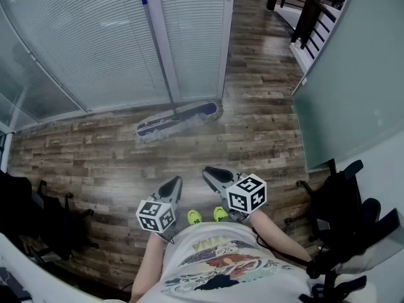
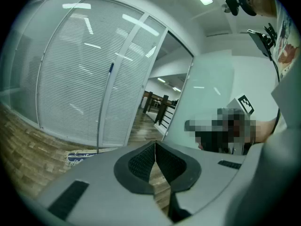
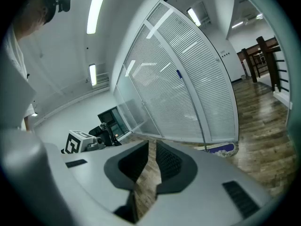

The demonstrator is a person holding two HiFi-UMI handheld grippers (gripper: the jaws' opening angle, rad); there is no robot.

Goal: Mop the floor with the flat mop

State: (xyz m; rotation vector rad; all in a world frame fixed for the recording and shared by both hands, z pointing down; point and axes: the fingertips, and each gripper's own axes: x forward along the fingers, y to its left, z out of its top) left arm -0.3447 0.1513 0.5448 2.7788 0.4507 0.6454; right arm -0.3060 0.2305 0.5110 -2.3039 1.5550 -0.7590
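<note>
The flat mop lies with its blue and white head (image 1: 177,118) on the wooden floor by the glass wall, and its grey handle (image 1: 157,46) leans up against the blinds. Both grippers hang well short of it, over the person's feet. My left gripper (image 1: 173,183) is shut with nothing in it, and my right gripper (image 1: 213,173) beside it is shut and empty too. The left gripper view has the mop head (image 2: 78,156) low at the left, beyond the closed fingertips (image 2: 154,143). In the right gripper view the mop head (image 3: 219,148) sits right of the jaws (image 3: 151,143).
Black office chairs stand at the left (image 1: 39,214) and right (image 1: 346,202). A frosted glass partition (image 1: 353,74) runs along the right, with a dark railing (image 1: 310,11) beyond it. The glass wall with blinds (image 1: 95,43) closes the far side. The person's yellow-green shoes (image 1: 206,216) are below.
</note>
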